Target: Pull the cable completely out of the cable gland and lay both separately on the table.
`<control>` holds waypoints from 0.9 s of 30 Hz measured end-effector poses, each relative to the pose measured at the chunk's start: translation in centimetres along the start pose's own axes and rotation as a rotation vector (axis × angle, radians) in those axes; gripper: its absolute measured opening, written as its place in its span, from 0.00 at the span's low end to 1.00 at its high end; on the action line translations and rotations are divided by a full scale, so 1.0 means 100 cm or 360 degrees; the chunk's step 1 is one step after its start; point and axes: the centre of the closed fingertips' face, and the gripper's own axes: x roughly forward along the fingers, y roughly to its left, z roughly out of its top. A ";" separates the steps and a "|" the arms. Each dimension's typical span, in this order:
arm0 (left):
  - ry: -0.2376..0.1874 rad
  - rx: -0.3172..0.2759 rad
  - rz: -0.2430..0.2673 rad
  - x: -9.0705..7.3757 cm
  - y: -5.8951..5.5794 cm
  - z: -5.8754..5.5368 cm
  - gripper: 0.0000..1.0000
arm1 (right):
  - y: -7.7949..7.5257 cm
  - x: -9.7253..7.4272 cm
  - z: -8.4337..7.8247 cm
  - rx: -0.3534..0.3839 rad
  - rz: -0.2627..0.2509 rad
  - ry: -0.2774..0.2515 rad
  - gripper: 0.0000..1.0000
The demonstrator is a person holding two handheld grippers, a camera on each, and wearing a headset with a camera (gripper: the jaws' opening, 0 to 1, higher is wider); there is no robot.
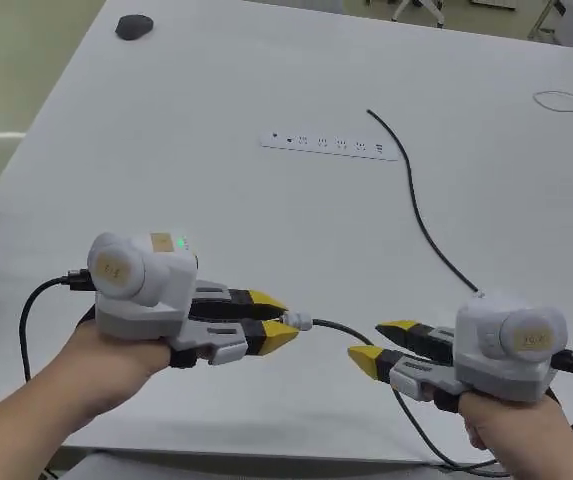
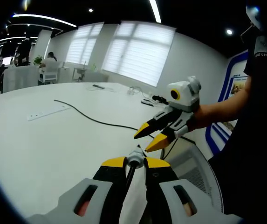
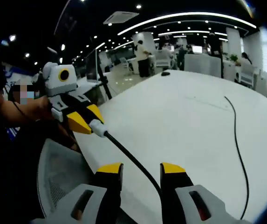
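Standing at a wide white desk (image 1: 216, 190), a person holds a gripper in each hand just above its near edge. A white power strip (image 1: 331, 145) lies flat mid-desk, and a dark rounded object (image 1: 134, 26) sits at the far left corner. A black lead (image 1: 416, 210) runs from near the strip's right end down towards the right gripper; whether it is the same cable cannot be told. A thin wire (image 1: 566, 100) loops at the far right, and a mesh chair (image 3: 58, 172) stands below the desk edge. Nothing lies between the two grippers but the cable itself.

The left gripper (image 1: 284, 318) (image 2: 135, 163) has its yellow-tipped fingers (image 2: 112, 165) clenched on the cable gland (image 1: 299, 322) (image 2: 134, 157), a small pale grey fitting poking out past the tips, held clear of the desk. The black cable (image 1: 341, 327) (image 3: 128, 154) is seated in the gland. It arcs across to the right gripper (image 1: 374, 341) (image 3: 141, 169), whose fingers (image 3: 173, 170) are spread apart, the cable passing through the gap between them and dropping over the desk's front edge.
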 end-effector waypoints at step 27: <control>0.0000 -0.0013 -0.0024 -0.007 -0.010 -0.004 0.15 | 0.052 0.027 0.012 -0.0903 0.0083 0.0180 0.01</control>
